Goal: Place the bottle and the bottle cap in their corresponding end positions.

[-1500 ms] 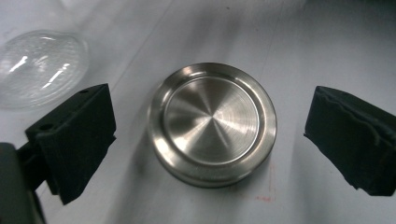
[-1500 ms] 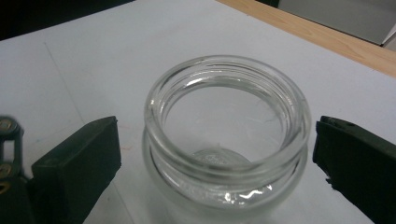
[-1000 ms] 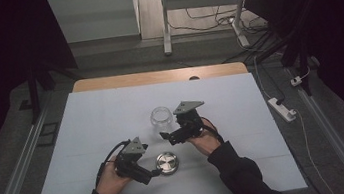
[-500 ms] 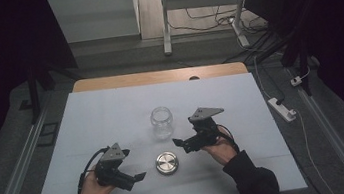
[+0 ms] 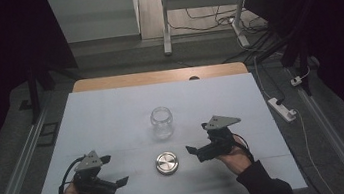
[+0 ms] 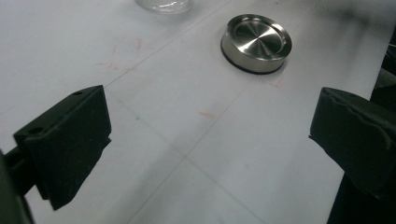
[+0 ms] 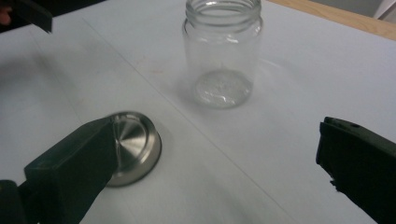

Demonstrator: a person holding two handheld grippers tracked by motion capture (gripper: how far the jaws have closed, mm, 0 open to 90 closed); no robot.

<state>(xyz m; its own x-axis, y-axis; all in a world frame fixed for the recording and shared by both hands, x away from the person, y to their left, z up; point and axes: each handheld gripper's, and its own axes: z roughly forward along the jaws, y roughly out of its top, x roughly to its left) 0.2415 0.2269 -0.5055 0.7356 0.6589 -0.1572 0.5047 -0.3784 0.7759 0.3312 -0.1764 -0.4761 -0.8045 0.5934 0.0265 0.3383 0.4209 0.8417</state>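
A clear glass jar (image 5: pixel 162 122) stands upright and lidless at the middle of the white table (image 5: pixel 112 115); the right gripper view has the jar (image 7: pixel 223 51) ahead. Its round metal lid (image 5: pixel 167 162) lies flat in front of it, also seen as the lid (image 6: pixel 256 43) and the lid (image 7: pixel 133 144). My left gripper (image 5: pixel 113 173) is open at the front left, apart from the lid, with nothing between its jaws. To the right of the lid my right gripper (image 5: pixel 196 153) is open and empty too, its jaws pointing left toward the lid.
A wooden strip (image 5: pixel 157 77) runs along the table's far edge. A power strip (image 5: pixel 281 109) lies on the floor at the right, and metal rails (image 5: pixel 22 162) flank the table. A desk frame (image 5: pixel 165 17) and cables stand beyond.
Both grippers have drawn back from the jar and lid toward the front, the left one to the left and the right one to the right. Jar and lid stay put.
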